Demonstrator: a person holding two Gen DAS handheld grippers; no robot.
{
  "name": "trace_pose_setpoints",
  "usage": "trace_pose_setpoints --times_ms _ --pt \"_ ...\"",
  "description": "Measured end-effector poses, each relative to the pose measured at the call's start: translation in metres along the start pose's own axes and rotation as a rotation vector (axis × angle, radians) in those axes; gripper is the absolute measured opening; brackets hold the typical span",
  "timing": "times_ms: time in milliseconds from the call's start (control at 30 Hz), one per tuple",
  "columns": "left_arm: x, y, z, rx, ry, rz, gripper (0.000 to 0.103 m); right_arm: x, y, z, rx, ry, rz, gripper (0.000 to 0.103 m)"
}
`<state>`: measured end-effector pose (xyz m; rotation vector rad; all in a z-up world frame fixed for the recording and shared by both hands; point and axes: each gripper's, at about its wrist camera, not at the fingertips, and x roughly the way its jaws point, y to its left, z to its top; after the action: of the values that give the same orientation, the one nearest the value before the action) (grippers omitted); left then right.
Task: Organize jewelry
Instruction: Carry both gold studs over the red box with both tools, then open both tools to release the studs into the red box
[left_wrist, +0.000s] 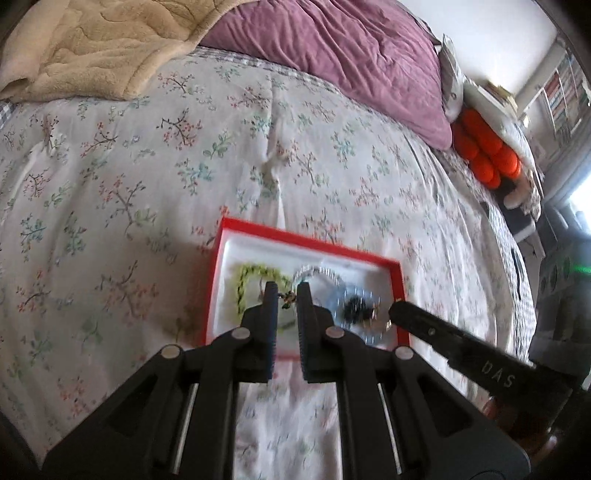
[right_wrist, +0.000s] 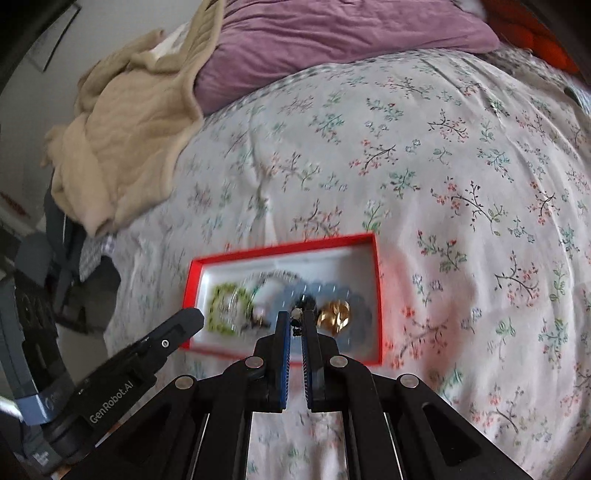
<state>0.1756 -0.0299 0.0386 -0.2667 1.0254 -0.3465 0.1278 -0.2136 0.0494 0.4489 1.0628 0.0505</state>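
On the bed, left wrist view first: red box lying on floral bedspread, white inside, holding several pieces. Yellow-green bead bracelet at left of the box, clear beaded ring toward the middle, dark blurred cluster and a shiny gold-toned bit at the right. Left gripper poised over the box, jaws nearly together, narrow gap visible. Small dark-and-coloured item seen in that gap near the tips; clamped or merely behind the tips, cannot tell through the blur. Right gripper entering from the right, its tip over the box's right end.

Right wrist view: same red box, long side across the frame. Green bead bracelet at left, clear beaded ring behind, pale blue scalloped piece under a gold round piece at right. Right gripper jaws drawn almost shut, with a tiny pale bead and dark dangling bit between the tips; looks like a small earring or charm pinched there, though motion blur keeps this uncertain. Left gripper reaching in from lower left toward the box's left edge.

Progress, as judged: most jewelry already gathered in the box, none seen loose on the bedspread. Remaining: setting down whatever small pieces sit at the tips, possibly tidying the overlap inside. Pieces small, light, tangle-prone; beads likely to roll if dropped.

Background: beige blanket, purple pillow.
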Motion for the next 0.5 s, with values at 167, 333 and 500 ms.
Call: trace_pose_setpoints --times_ms 167,333,500 --pt "0.013 0.000 0.007 -0.031 -0.023 0.010 0.011 0.010 -0.008 0.009 0.025 -0.039 -0.011 0.007" --pt "0.018 -0.004 0.006 -0.016 -0.033 0.044 0.011 0.017 -0.017 0.011 0.041 -0.052 -0.020 0.007" --pt "0.009 -0.008 0.005 0.001 -0.052 0.051 0.025 0.011 -0.020 0.012 0.055 -0.063 -0.001 0.014"
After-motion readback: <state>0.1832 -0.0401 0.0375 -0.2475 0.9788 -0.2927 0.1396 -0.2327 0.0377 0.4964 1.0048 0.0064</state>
